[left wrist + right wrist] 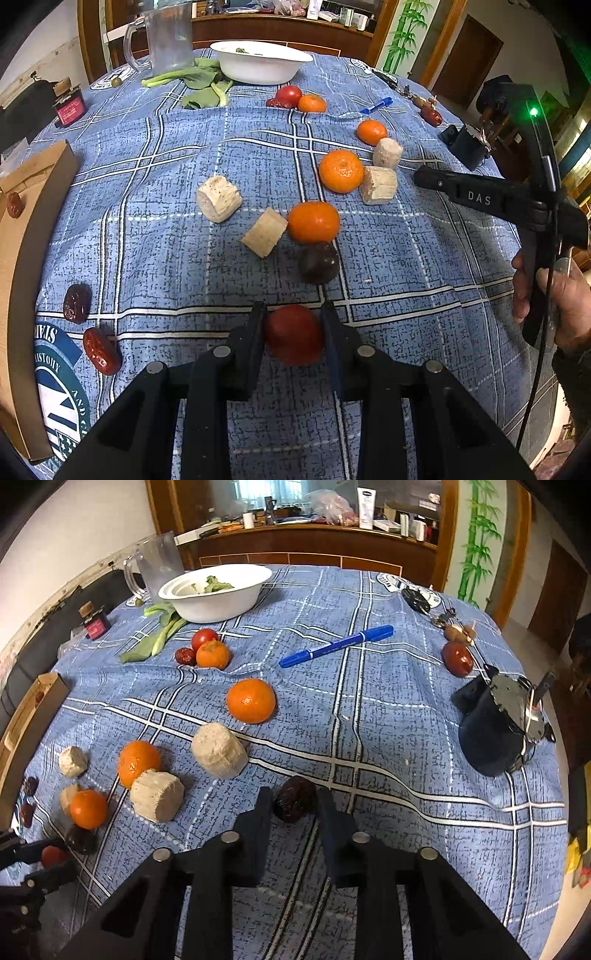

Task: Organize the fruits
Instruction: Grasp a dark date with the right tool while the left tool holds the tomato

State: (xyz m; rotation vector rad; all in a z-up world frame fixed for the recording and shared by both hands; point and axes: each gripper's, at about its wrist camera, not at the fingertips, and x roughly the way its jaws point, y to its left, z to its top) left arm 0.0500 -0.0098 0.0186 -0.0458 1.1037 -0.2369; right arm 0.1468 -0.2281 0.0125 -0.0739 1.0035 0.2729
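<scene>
Table under the blue plaid cloth is still mostly unsorted, so I'd call this early. White bowl at the far end holds only greens, no fruit; clear pitcher beside it. Cardboard box at the left edge has one red date resting on it, the only item that looks put away, and I can't tell if that's the target. Loose in the middle: four pale cut chunks, e.g., and tangerines, e.g., with one dark round fruit touching the nearest tangerine. A small cluster near the bowl, tomato plus a tangerine and a date, reads as partly grouped. Blue marker and a dark device are clutter. Left gripper is clamped on a red tomato low over the cloth near two dates. Right gripper is closed onto a dark wrinkled date, pads against both sides. Both picks made, neither placed; nearly everything else remains.
</scene>
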